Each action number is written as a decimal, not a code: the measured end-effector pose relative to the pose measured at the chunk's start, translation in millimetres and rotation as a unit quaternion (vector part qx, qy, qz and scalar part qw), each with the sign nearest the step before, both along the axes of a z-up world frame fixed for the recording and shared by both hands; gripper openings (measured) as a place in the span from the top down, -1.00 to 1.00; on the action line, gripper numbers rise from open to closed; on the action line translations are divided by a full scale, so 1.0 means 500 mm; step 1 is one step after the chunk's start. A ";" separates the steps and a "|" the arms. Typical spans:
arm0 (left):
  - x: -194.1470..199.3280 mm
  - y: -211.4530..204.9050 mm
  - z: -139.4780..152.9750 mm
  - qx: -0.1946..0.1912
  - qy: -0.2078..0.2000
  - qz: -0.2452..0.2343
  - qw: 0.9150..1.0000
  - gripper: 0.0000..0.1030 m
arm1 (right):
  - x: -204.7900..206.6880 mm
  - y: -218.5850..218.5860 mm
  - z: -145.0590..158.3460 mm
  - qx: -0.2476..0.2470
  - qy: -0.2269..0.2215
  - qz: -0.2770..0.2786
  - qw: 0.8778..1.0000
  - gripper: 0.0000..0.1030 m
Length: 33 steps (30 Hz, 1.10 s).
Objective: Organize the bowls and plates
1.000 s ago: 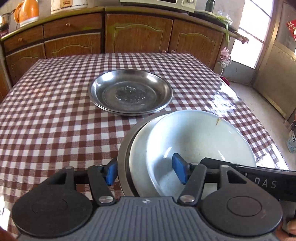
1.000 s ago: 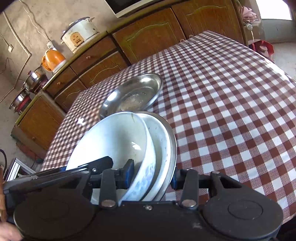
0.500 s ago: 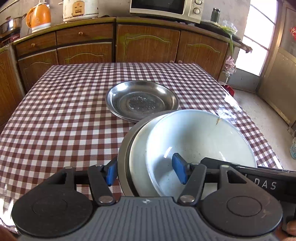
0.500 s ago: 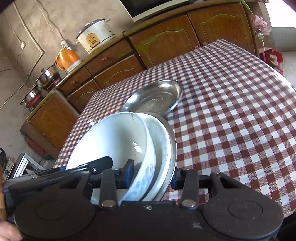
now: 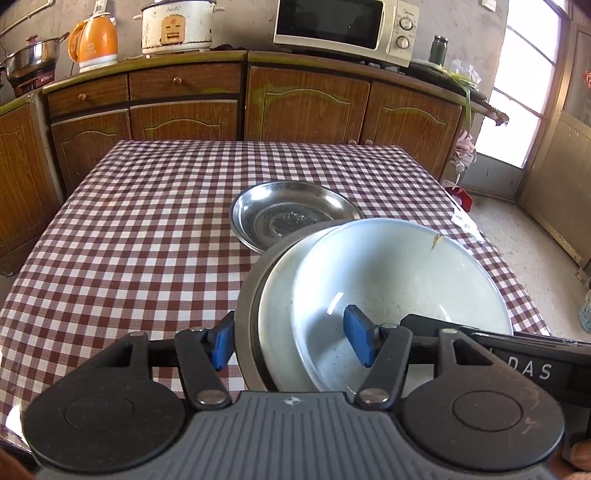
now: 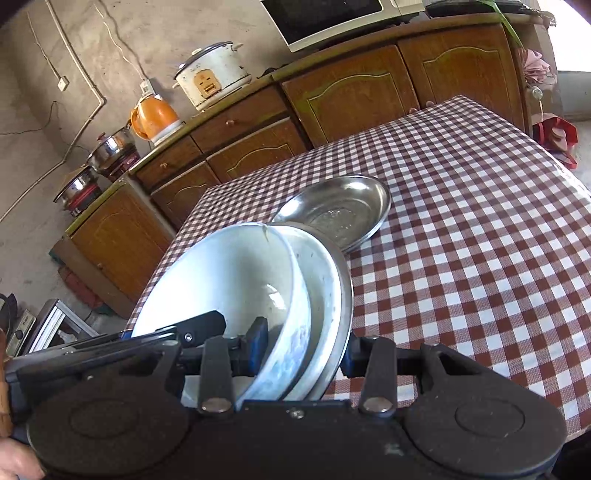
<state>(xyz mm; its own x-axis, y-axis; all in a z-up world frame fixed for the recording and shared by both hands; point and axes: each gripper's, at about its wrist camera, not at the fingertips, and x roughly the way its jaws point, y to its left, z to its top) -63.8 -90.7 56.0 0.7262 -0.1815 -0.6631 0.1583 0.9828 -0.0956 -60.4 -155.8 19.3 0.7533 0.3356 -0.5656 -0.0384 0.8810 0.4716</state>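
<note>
A stack of dishes hangs tilted above the checked table (image 5: 129, 240): a white bowl (image 5: 399, 280) with a chipped rim, nested in a white plate (image 5: 277, 299), nested in a steel plate (image 5: 246, 295). My left gripper (image 5: 290, 341) is shut on the stack's near edge, one blue pad under the steel plate and one inside the bowl. My right gripper (image 6: 303, 350) clamps the same stack (image 6: 236, 280) from the other side. A second steel dish (image 5: 295, 214) (image 6: 340, 210) lies alone on the table beyond the stack.
Wooden cabinets (image 5: 306, 107) run behind the table, carrying a microwave (image 5: 343, 26), a rice cooker (image 5: 177, 26), an orange kettle (image 5: 94, 40) and a pot (image 5: 31, 59). A bright doorway (image 5: 524, 85) stands at the right, past the table's edge.
Both grippers have risen with the stack clamped between them. The steel dish on the table now sits farther below and ahead, and more of the counter shows.
</note>
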 end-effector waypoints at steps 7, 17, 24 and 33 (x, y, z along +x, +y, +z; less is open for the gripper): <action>-0.001 0.004 0.011 -0.001 -0.008 0.005 1.000 -0.20 | 0.008 0.004 0.013 -0.002 -0.008 0.005 1.000 0.07; 0.006 0.010 0.029 0.002 -0.015 0.016 1.000 -0.21 | 0.034 0.008 0.031 -0.002 -0.012 0.016 1.000 0.07; 0.018 0.012 0.040 0.001 -0.022 0.017 1.000 -0.21 | 0.053 0.008 0.044 -0.004 -0.019 0.019 1.000 0.07; 0.039 0.011 0.043 0.003 -0.026 0.013 1.000 -0.21 | 0.073 0.001 0.051 -0.003 -0.023 0.017 1.000 0.07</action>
<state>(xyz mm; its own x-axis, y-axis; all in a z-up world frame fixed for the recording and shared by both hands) -44.5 -85.4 77.4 0.7636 -0.1586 -0.6260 0.1381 0.9871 -0.0816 -23.7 -155.6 44.6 0.7660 0.3592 -0.5331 -0.0902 0.8812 0.4640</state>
